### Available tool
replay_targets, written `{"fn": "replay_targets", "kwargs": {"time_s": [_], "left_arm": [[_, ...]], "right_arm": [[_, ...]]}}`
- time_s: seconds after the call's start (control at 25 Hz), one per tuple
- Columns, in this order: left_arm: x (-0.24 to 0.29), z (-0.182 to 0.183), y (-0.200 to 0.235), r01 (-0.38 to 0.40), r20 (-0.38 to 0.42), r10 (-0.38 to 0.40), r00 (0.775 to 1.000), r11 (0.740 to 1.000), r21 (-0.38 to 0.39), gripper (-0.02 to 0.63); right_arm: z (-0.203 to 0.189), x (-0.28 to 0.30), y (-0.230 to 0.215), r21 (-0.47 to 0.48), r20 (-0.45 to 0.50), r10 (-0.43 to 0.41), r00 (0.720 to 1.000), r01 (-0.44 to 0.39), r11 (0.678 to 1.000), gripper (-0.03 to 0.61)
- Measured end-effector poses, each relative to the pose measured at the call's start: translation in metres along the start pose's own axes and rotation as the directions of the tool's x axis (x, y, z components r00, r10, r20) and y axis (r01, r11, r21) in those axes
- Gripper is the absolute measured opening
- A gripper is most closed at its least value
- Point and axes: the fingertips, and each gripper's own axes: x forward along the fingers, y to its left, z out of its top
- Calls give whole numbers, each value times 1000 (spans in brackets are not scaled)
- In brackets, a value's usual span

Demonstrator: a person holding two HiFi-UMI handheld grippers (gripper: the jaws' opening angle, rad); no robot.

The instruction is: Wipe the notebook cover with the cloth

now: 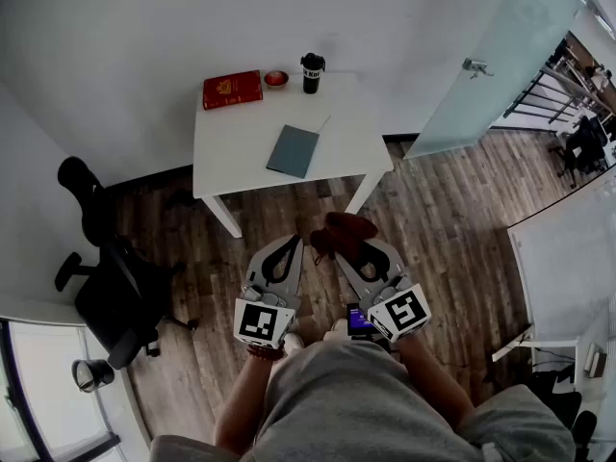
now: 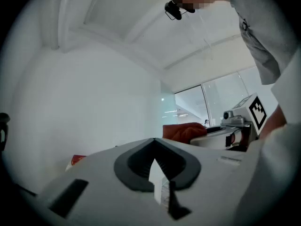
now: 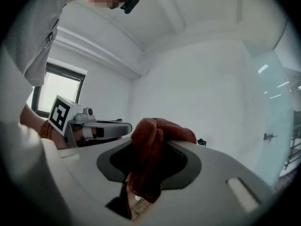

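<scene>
A grey-blue notebook (image 1: 293,150) lies flat near the front middle of the white table (image 1: 231,147). My right gripper (image 1: 339,242) is shut on a rust-red cloth (image 1: 340,231), which bunches out past its jaws; the cloth (image 3: 149,154) fills the jaw gap in the right gripper view. My left gripper (image 1: 288,248) is shut and holds nothing. Both grippers hang over the wooden floor, short of the table's front edge. In the left gripper view the cloth (image 2: 186,132) shows beside the right gripper.
A red book (image 1: 232,89), a small red dish (image 1: 276,79) and a black cup (image 1: 312,72) stand along the table's back edge. A black office chair (image 1: 115,277) stands at the left. A glass partition (image 1: 500,56) rises at the right.
</scene>
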Motion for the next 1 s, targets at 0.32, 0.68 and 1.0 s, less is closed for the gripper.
{"fn": "replay_targets", "kwargs": {"time_s": [0.32, 0.68, 1.0], "left_arm": [[12, -14, 22, 36, 6, -36, 999, 999, 1, -2], [88, -48, 66, 22, -49, -20, 999, 999, 45, -2], [199, -51, 127, -46, -108, 55, 993, 995, 85, 0]], "right_arm": [[-8, 29, -17, 38, -14, -35, 999, 35, 999, 167], [-37, 90, -118, 78, -17, -39, 999, 40, 996, 167], [-51, 191, -212, 63, -38, 125, 991, -122, 990, 169]]}}
